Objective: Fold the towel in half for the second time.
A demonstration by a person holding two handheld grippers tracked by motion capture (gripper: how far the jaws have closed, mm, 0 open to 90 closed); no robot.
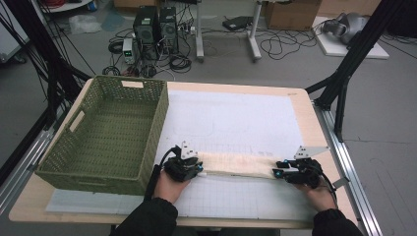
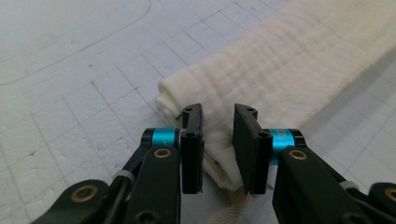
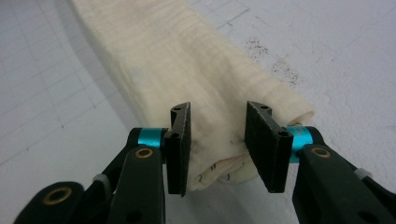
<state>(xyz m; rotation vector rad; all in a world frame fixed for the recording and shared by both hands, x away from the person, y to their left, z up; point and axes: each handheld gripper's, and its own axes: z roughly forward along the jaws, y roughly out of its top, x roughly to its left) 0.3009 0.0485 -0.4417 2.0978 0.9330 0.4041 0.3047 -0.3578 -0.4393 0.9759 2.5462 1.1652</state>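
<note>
A cream cloth, folded into a long narrow strip, lies across the white grid mat near the table's front. My left gripper is at the strip's left end. In the left gripper view its jaws straddle that cloth end with a gap between the pads, open and not pinching. My right gripper is at the strip's right end. In the right gripper view its jaws stand wider apart over the cloth, open, with the fabric lying loose between them.
A green woven basket with nothing in it stands on the table's left side, close to my left hand. The table's right edge and a metal rail run just beyond my right hand. Cables, computers and boxes lie on the floor behind the table.
</note>
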